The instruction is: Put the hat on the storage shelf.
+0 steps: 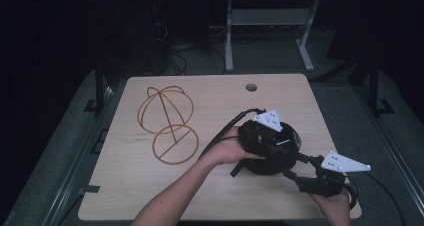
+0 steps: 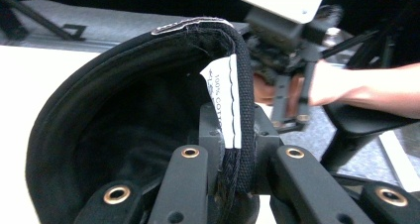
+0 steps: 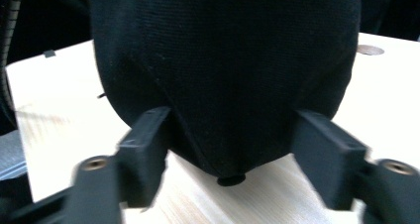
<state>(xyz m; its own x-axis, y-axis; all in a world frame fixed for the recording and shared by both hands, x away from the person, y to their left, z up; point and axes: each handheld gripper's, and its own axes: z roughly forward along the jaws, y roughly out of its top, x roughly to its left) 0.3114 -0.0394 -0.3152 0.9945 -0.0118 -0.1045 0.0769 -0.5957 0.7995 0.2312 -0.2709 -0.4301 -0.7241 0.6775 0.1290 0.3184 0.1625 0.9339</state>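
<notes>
A black cotton cap (image 1: 272, 153) sits at about four o'clock from the middle of the pale wooden worktop (image 1: 125, 186), held up between both hands. It is turned crown-down and a little on its side, so that its opening faces up and toward the person's left, with the button (image 3: 231, 180) at the top of the crown pointing down at the wood just above the surface in the right gripper view.

The left claw (image 1: 260, 136) comes in from nine o'clock of the cap and is clamped tight on the cap's rim: in the left gripper view the thick stitched edge band (image 2: 241, 110), carrying a white care label (image 2: 225, 102), runs upright between the two jaws, which pinch it from either side. The hollow dark inside of the cap opens to the left of that band.

The right claw (image 1: 300, 173) reaches from five o'clock. Its jaws straddle the rounded crown, one on each flank, close against the cloth; whether the pads press on it I cannot tell.

A wire stand (image 1: 167, 123) of golden hoops, a globe-like frame above a flat ring base, stands at ten o'clock of the cap, well apart. A round cable hole (image 1: 251, 87) lies at the worktop's twelve o'clock edge.
</notes>
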